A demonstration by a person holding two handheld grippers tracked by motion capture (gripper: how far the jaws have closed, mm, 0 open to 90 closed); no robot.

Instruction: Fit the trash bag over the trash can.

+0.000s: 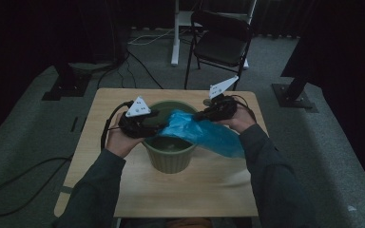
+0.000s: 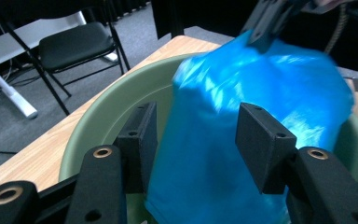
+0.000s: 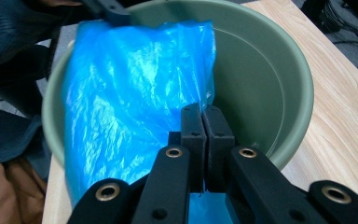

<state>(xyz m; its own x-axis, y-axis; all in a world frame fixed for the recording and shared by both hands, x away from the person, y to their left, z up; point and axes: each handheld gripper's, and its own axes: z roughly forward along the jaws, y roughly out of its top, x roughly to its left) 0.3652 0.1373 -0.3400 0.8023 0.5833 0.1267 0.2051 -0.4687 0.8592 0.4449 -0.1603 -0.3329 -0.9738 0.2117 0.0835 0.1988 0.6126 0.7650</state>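
Over on the left, the left gripper [image 1: 148, 121] sits at the near-left rim of the green plastic bin [image 1: 169, 156], the person's left hand [image 1: 119, 137] wrapped around its body and the grey three-cornered plate on top. From its own camera, the left gripper [image 2: 196, 135] has its jaws spread wide apart, and the blue plastic bag [image 2: 256, 140] stands right between them, filling the gap without either pad clearly pressing on it. Just under and beyond those jaws curves the bin's rim [image 2: 116, 100], with the wooden table [image 2: 32, 154] off to the jaws' left side and a black folding chair [image 2: 72, 44] well beyond on the grey carpet.

Middle of the table now: the bag [image 1: 202, 133] stretches across the mouth of the bin and drapes over its right rim, down toward the tabletop [image 1: 218, 185].

On to the right: the right gripper [image 1: 204, 114] is at the far-right rim, held in the right hand [image 1: 240, 118]. Its own view shows the right gripper [image 3: 203, 135] with jaws pressed together, pinching an edge of the blue bag [image 3: 130, 93]. The sheet spreads away ahead and to the jaws' left, over the bin's hollow [image 3: 261, 84]. At the bag's far corner, the other gripper's dark jaw is touching the plastic.
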